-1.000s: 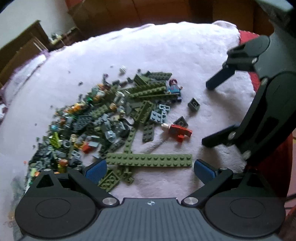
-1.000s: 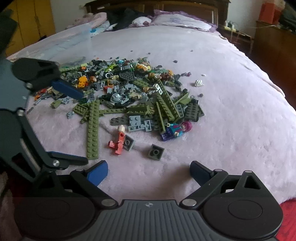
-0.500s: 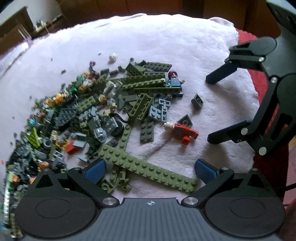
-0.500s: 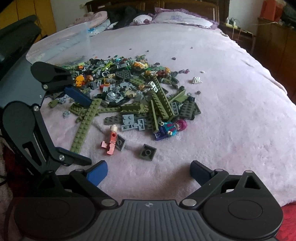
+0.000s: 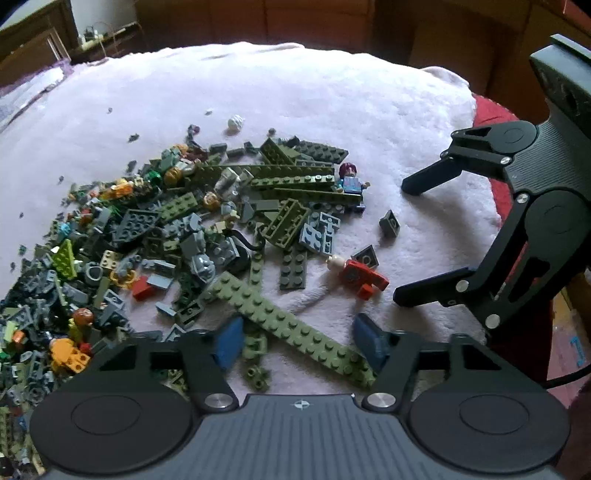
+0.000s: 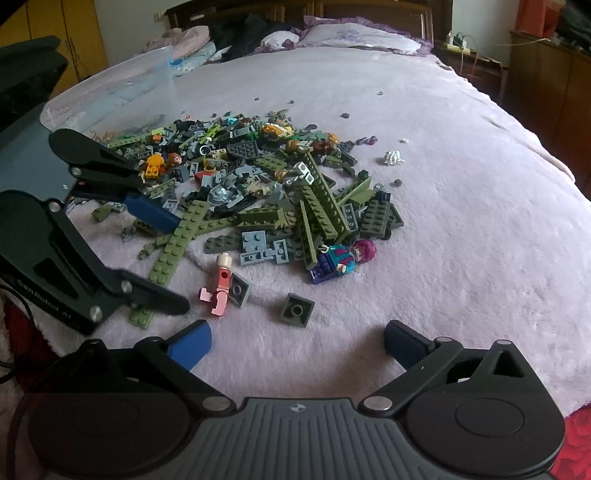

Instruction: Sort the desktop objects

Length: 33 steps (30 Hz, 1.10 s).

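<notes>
A pile of small building bricks, mostly olive and grey, lies on a pink fleece blanket. A long olive plate lies slantwise at the pile's near edge. My left gripper straddles it and its jaws are closing. The blue pads stand close to the plate's ends, but I see no firm press. My right gripper stands open over bare blanket. A grey slope brick lies just ahead of it.
A red headless-looking minifigure and a purple-haired minifigure lie at the pile's edge. A clear plastic box stands behind the pile. Pillows lie at the bed's far end, and a red cloth at its near edge.
The left gripper has turned and shifted over the long olive plate, which now runs slantwise between its pads, and its jaws have narrowed. The right gripper has stayed put.
</notes>
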Motion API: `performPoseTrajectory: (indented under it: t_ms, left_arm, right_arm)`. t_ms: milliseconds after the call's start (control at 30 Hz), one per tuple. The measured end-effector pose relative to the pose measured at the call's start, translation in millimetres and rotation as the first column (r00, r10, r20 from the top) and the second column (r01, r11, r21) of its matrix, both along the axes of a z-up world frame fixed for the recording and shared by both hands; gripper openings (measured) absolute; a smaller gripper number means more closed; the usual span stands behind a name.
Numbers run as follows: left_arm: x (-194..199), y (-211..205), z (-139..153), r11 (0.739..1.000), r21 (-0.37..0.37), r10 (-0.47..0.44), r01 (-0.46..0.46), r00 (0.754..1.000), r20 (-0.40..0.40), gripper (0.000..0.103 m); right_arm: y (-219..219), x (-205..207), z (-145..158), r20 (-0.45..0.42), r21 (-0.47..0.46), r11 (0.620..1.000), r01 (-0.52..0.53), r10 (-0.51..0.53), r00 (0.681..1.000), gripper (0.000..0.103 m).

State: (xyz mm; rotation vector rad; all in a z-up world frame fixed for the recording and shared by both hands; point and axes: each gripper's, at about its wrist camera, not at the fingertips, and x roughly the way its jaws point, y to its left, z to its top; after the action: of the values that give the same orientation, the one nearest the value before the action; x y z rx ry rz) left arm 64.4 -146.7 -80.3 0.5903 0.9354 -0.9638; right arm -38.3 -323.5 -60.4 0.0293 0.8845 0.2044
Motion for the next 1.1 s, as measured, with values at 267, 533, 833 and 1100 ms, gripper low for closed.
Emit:
performPoseTrajectory:
  t_ms: [267,533,833,1100]
  left_arm:
    - [-10.4,8.3,7.9,0.998,0.015,0.063,-0.063,0.998,0.029,0.077]
    - [-17.3,44.5,27.2,0.976,0.038,0.21,-0.216,0.971,0.116,0.091]
    - [-8.2,70.1,39.8,0.949,-0.001,0.313,-0.315,0.944,0.106,0.093]
    - [-5.1,37.6,26.9,0.974,-0.035,0.225,-0.224,0.973,0.053,0.076]
  right_arm:
    - [1.1,-0.9,14.0,0.045,0.025,1.0,0.004,-0.005,0.999,0.092]
    - [31.7,24.1,35.2,0.024,0.202,0.973,-0.108,0.105,0.994,0.068]
    - [70.0,39.8,12.3,-0.079,0.104,0.992,-0.076,0.084,0.993,0.021]
    - [29.1,21.7,11.1,-0.088,0.063,0.994,0.084,-0.078,0.993,0.017]
